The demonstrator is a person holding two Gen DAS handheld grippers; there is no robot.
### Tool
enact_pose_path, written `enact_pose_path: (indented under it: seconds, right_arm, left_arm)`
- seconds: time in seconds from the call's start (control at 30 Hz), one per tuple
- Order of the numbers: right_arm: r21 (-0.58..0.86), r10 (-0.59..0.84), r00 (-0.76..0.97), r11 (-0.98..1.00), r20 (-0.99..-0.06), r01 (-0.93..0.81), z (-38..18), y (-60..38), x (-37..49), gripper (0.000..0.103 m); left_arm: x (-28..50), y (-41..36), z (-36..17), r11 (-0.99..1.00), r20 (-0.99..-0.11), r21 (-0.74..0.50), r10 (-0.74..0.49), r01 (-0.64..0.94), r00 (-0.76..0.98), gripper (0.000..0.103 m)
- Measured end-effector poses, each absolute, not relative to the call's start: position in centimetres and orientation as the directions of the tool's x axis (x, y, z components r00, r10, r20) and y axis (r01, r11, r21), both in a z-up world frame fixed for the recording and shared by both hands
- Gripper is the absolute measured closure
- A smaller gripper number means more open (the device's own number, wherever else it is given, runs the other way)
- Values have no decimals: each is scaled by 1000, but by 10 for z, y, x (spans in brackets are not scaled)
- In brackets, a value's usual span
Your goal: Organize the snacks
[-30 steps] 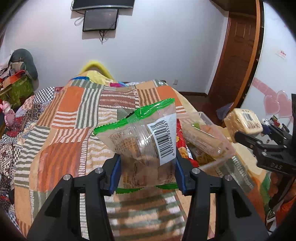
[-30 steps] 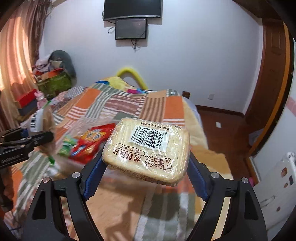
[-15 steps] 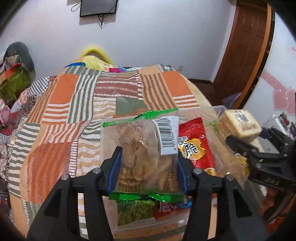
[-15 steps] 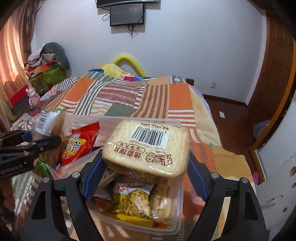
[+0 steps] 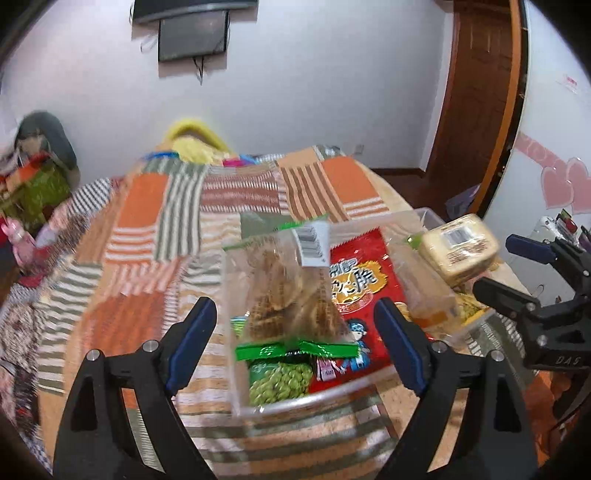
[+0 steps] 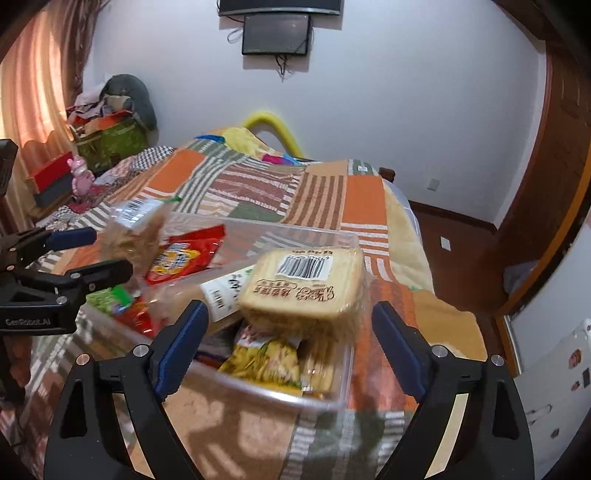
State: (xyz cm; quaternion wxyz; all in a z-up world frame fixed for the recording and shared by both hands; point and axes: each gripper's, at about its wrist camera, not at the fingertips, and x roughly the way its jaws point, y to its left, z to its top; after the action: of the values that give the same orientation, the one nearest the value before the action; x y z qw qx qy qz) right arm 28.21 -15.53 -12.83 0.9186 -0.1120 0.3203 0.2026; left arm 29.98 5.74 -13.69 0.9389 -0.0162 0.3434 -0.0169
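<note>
Cracker bag (image 5: pixel 286 284) stands on end, barcode uppermost, in bin (image 5: pixel 332 397).

White wall (image 6: pixel 388 92) ahead w/ dark wall-mounted screen (image 6: pixel 276 34). Patchwork striped bedspread (image 6: pixel 255 188) fwd of gripper, wooden door (image 5: pixel 476 92) to right, orange curtain (image 6: pixel 33 92) far left, wood floor (image 6: pixel 454 232) beyond bed.

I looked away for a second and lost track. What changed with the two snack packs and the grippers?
Both grippers opened and let go. The left gripper released the clear biscuit bag, and the right gripper released the bread pack; both packs went down into the clear plastic bin. The bin, the red snack bag and the striped bedspread stayed as they were.
</note>
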Motion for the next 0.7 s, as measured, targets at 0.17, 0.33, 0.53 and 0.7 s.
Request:
enact_pose_path:
  seconds: [0.17,0.33,0.53,0.7]
  right_arm:
    - [-40,342,742,896,-577,-443,-100,-166,260,14]
    - [-22,386,785,892,-485,-452,-59,-176,229,14]
    - [21,431,828,890,-358,-455,-14,-194,183,14]
    - [53,465,840,881,-278,-470,9,-206,151,13]
  left_arm:
    - [264,49,-96,997,-561,-56,-71,47,825,15]
    - [224,39,-45,996,-462,-71,-85,58,883,15]
    - [166,24,10,997,-335,-61,-70,53,940,15]
    - [123,11,35,999,-252,-19,-31,27,967,12]
